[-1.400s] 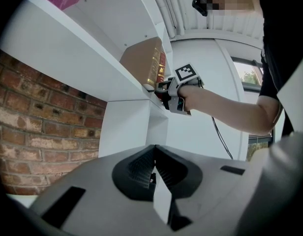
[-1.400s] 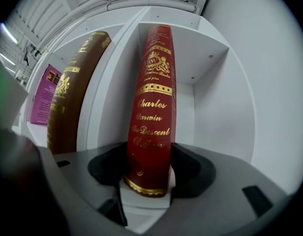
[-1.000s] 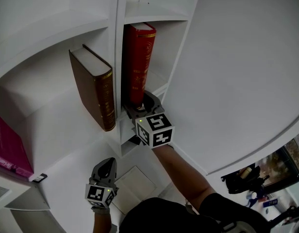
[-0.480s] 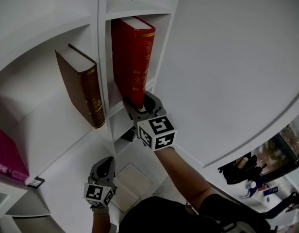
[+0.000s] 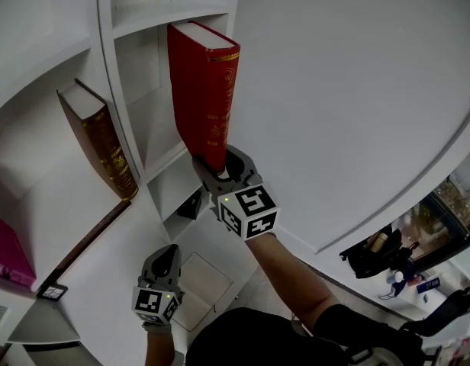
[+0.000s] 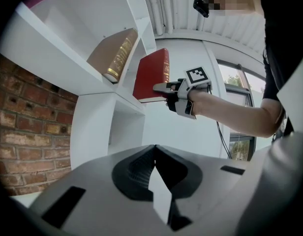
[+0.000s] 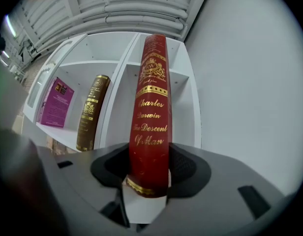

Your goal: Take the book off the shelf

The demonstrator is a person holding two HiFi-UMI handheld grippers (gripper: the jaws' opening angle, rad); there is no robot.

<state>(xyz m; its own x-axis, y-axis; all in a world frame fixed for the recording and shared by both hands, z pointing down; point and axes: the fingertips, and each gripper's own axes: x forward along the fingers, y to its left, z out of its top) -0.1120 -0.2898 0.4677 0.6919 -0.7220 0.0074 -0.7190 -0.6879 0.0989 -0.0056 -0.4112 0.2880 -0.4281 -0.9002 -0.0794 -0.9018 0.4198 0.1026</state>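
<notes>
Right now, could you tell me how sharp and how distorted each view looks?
Head view: shelf edges bow strongly, red book crisp. Left gripper view: dark vignetted corners, bright window. Right gripper view: gilt title sharp, left foreground smeared.

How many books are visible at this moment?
3. The red book is clamped in the right tongs; the brown book leans on the shelf to its left; the magenta book is farthest left. Others may be hidden.
</notes>
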